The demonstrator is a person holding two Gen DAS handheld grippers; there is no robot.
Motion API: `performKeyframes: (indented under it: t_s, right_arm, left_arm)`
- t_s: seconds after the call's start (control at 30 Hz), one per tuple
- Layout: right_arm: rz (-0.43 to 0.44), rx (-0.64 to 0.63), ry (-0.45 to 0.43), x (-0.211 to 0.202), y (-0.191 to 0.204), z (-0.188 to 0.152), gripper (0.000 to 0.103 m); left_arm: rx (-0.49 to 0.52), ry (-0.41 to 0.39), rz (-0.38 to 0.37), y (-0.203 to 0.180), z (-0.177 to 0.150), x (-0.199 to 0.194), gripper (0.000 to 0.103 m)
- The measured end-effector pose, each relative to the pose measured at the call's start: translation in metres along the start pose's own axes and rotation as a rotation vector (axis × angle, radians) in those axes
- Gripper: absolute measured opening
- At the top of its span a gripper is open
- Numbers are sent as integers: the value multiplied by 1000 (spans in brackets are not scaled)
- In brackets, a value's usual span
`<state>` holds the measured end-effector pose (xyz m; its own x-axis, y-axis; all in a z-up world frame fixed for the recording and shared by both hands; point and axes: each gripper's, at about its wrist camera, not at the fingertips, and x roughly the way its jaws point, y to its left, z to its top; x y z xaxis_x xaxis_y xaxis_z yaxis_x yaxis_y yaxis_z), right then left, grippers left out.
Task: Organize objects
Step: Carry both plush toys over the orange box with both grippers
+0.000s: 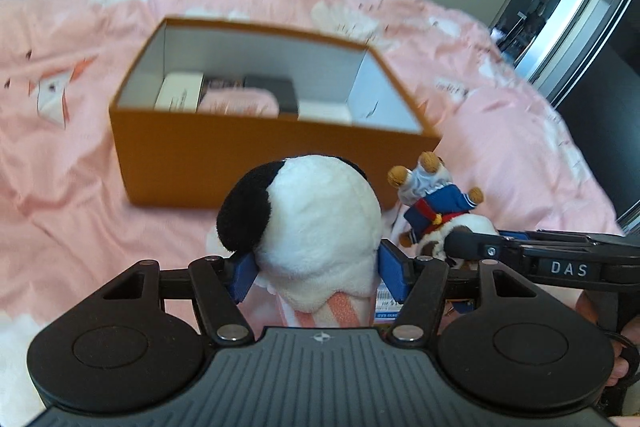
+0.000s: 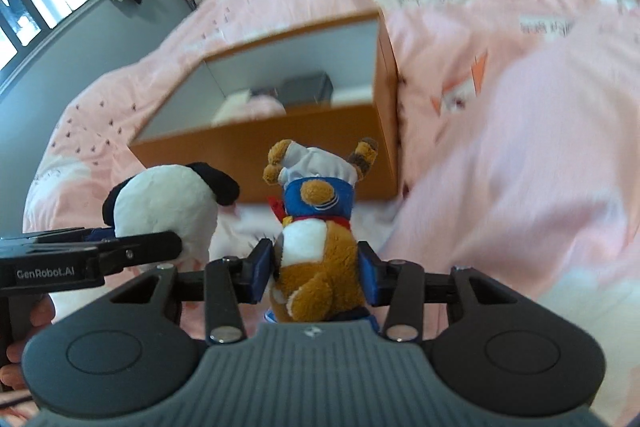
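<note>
Two matte black plastic handheld grippers (image 1: 316, 273) (image 2: 316, 279), blue rubber finger pads (image 1: 394, 273), ribbed grey housings, silver screw heads, white "DAS" and "GenRobot.AI" lettering

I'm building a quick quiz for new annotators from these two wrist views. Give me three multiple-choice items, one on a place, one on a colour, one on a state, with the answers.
1. Where does the orange box sit?
A. on the pink bedspread
B. on a wooden desk
C. on a tiled floor

2. What colour is the jacket on the brown plush?
A. green
B. blue
C. yellow

3. What are the left tongs doing?
A. standing open over the box
B. clamped on the black-and-white plush
C. gripping the box's rim

Answers:
1 A, the pink bedspread surrounds the box on all sides.
2 B, a blue jacket with red trim shows in both views.
3 B, the blue pads press both sides of the black-and-white plush; the right tongs likewise pinch the brown plush.
</note>
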<state>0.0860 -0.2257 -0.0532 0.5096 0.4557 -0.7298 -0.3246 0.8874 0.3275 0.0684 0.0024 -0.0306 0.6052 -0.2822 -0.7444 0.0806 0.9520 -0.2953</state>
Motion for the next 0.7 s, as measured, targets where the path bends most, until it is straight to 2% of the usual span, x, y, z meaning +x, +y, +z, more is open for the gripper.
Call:
performKeyframes:
  t_s: [0.2, 0.37, 0.6, 0.7]
  right_arm:
    - [24, -70, -89, -23, 19, 34, 46]
    - [52, -101, -160, -35, 29, 65, 46]
    - [59, -116, -284, -41, 42, 109, 46]
    - [68, -119, -327, -36, 47, 127, 46]
  left_arm:
    - [11, -69, -32, -9, 31, -19, 72]
    - [15, -161, -39, -17, 58, -29, 72]
    - [0, -272, -36, -20, 94, -32, 72]
    - [8, -290, -57, -19, 108, -31, 72]
